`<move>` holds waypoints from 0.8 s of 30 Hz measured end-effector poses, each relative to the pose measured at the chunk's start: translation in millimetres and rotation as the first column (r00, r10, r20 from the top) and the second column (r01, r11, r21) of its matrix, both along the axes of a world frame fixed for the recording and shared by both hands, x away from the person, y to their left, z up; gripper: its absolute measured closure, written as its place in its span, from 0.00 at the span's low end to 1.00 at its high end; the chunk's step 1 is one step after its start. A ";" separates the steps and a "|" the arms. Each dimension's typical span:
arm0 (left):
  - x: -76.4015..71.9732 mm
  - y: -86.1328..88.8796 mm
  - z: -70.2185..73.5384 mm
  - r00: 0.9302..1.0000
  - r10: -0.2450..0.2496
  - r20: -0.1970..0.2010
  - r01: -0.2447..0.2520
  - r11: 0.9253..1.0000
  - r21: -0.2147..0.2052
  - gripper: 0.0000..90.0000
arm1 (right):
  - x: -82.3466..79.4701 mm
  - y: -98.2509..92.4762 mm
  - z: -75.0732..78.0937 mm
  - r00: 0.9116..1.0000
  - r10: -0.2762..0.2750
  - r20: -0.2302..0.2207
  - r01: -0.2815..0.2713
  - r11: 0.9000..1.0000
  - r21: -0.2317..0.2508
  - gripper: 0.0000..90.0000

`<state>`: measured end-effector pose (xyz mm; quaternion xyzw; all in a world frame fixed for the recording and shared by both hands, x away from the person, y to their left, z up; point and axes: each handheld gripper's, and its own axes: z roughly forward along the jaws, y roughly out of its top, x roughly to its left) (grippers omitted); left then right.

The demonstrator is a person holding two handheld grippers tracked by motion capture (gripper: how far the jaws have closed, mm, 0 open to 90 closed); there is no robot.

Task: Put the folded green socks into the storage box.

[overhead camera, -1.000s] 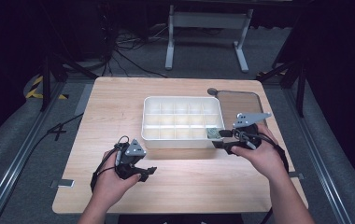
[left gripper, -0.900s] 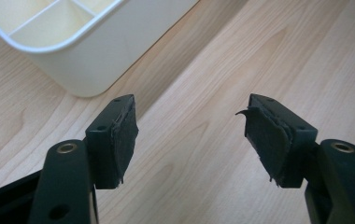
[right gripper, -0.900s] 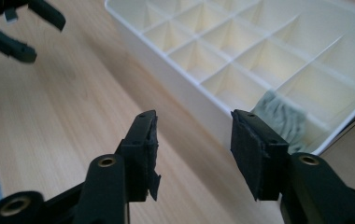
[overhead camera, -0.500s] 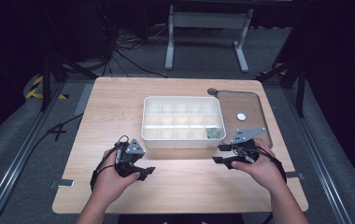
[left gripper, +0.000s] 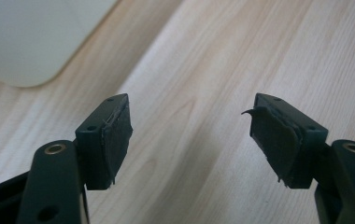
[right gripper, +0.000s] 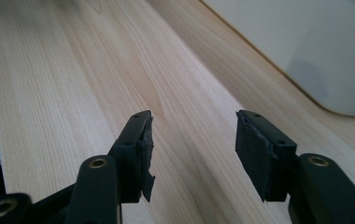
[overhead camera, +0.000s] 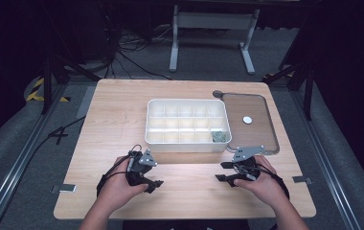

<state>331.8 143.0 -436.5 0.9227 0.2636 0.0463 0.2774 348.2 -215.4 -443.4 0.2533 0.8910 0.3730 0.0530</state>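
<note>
My left gripper (overhead camera: 153,185) rests low over the wooden table in front of the white compartment box (overhead camera: 187,124), jaws pointing right. Its jaws have just been opening and stand wide, with bare wood between the left gripper's pads (left gripper: 189,116). My right gripper (overhead camera: 221,171) sits at the box's front right, jaws pointing left and open. Nothing but table shows between the right gripper's pads (right gripper: 192,126). The box's corner (left gripper: 21,42) lies just ahead of the left jaws, and the box's wall (right gripper: 306,46) is beside the right jaws. A small greenish thing (overhead camera: 218,136) lies in the box's front right compartment.
A brown tray (overhead camera: 261,134) lies right of the box with a white round disc (overhead camera: 247,120) on it. The table's front edge (overhead camera: 185,216) runs just behind both hands. Dark floor, cables and a stand's legs surround the table.
The right hand has come down and back from the box's front right corner to the table. The left hand has sunk a little, its jaws slightly wider.
</note>
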 end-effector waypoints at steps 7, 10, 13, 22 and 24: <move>-1.9 -4.4 -7.9 0.999 -0.039 -0.028 0.040 0.999 0.028 0.32 | -13.2 1.6 -12.6 1.000 0.021 0.011 -0.021 1.000 -0.009 0.52; -3.1 -3.6 -10.1 0.999 -0.027 -0.035 0.028 0.999 0.038 0.32 | -20.8 1.7 -19.1 0.999 0.034 0.031 -0.034 0.999 0.001 0.52; -2.8 -1.6 -11.5 0.999 -0.016 -0.034 0.017 0.999 0.032 0.32 | -26.5 1.1 -28.3 0.998 0.039 0.041 -0.039 0.999 0.015 0.51; -6.6 -0.1 -19.6 0.999 0.017 -0.046 -0.015 0.999 0.039 0.35 | -35.5 6.3 -34.8 0.995 0.029 0.093 -0.032 0.999 0.028 0.49; -6.3 -0.2 -20.2 0.999 0.021 -0.044 -0.019 0.999 0.041 0.35 | -37.2 8.6 -35.2 0.994 0.014 0.109 -0.018 0.999 0.032 0.48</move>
